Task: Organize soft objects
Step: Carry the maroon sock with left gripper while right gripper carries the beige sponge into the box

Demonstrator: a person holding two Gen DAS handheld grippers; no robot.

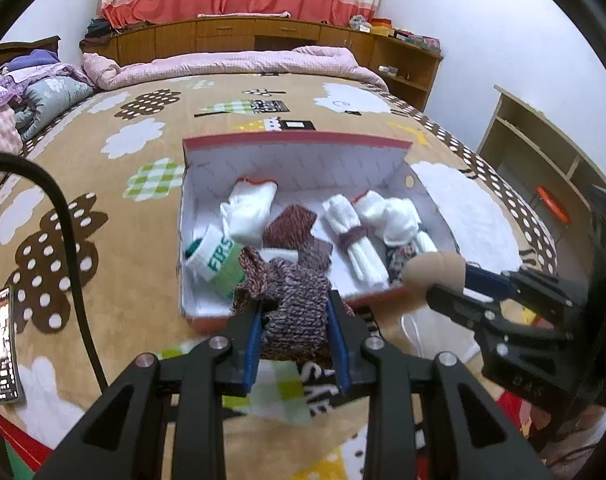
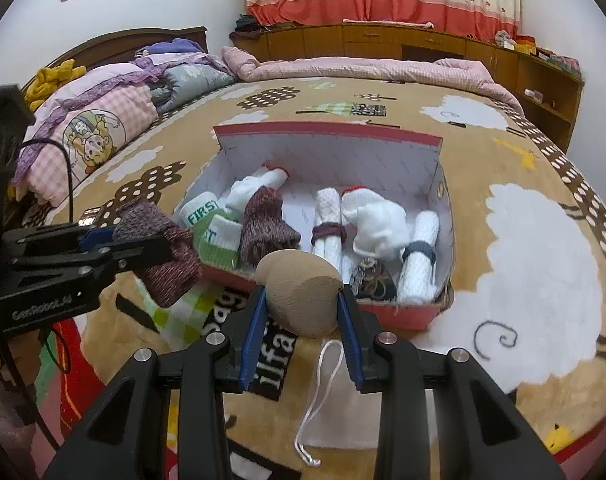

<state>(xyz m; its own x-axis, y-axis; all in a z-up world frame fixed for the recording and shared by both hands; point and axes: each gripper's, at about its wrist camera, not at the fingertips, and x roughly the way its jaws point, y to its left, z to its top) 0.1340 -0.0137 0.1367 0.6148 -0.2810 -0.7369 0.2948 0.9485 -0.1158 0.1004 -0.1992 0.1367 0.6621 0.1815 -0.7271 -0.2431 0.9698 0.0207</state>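
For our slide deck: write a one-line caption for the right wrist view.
Right gripper holds a tan sponge before the red box of rolled socks.

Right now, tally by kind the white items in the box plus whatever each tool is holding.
Banded white rolls: 2
White gloves with red cuffs: 2
Knit piece in the left tool: 1
Tan sponge in the right tool: 1
Total: 6
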